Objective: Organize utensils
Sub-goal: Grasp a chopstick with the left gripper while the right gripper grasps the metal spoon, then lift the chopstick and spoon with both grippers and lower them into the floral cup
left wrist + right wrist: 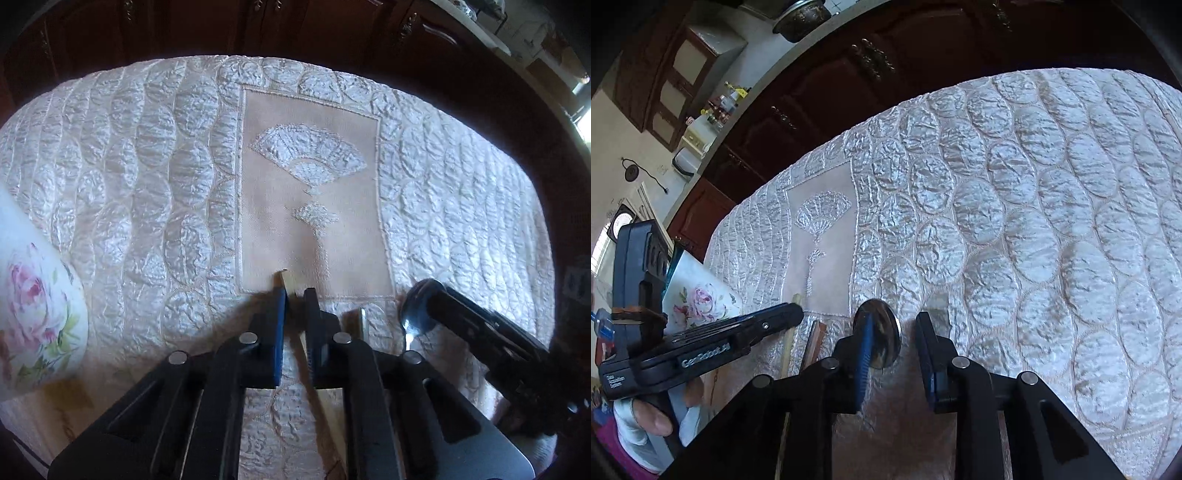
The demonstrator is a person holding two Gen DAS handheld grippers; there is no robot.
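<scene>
Low over the quilted cloth (147, 184), left fingers (279, 306) pinch a chopstick (286, 282); right fingers (929, 343) gape around the spoon (882, 332).

"GenRobot.AI" in white lettering along the left claw (796, 314) body.

Dark wood cabinet doors (849, 85) with ornate metal handles (873, 61) behind quilted pale tablecloth (147, 166). Countertop (738, 107) above holds bottles (labels unreadable). Daylight at far left.

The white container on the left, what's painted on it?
Pink roses with green leaves on the white container, clearest in the left wrist view.
</scene>
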